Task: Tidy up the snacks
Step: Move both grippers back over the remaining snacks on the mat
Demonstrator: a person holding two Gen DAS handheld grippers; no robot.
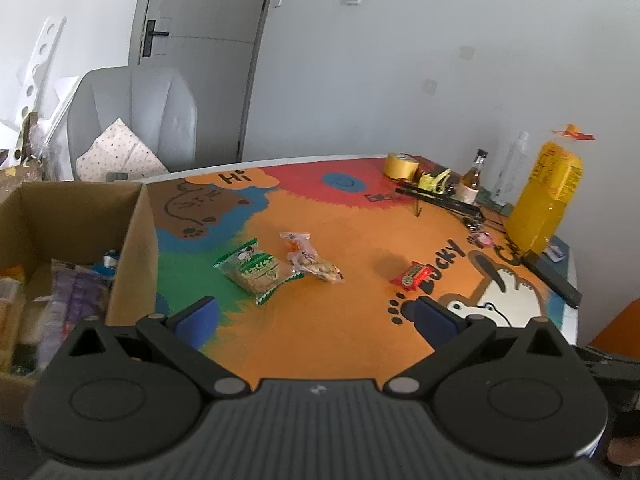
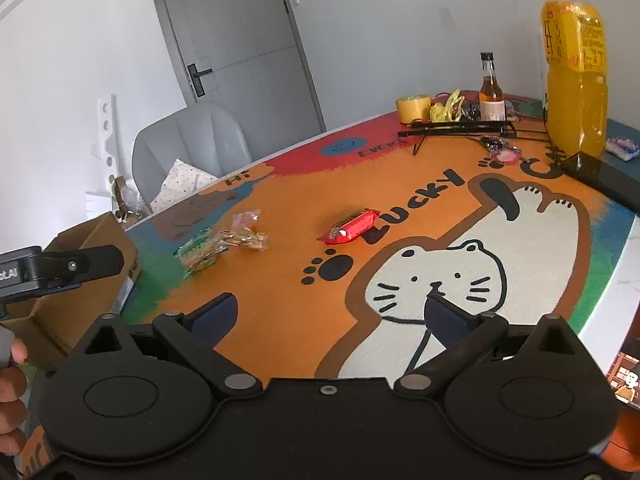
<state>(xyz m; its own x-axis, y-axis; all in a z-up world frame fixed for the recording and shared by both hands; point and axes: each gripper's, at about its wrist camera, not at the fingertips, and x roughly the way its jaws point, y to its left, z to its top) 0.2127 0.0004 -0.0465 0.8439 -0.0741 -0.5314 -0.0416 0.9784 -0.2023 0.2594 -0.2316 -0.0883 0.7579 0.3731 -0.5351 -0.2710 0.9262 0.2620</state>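
Both of my tools are empty: left hand-held gripper (image 1: 314, 314) and right hand-held gripper (image 2: 330, 314) stand with jaws spread wide above the desk (image 2: 280, 280).

Three snacks remain out: green cracker packet (image 1: 258, 270) touching clear peanut packet (image 1: 312, 258), red candy bar (image 1: 412, 275) well apart to their right. Cardboard box (image 1: 136, 248), already holding packets, sits at the left edge.

Risk, in my judgement: the touching packets may drag together or slip, being crinkly film. A sweep rightward could topple the orange drink bottle (image 2: 576, 80).

Surface: a colourful cat-print mat. Room: grey chair (image 1: 132, 120), grey door (image 1: 204, 20), white walls.
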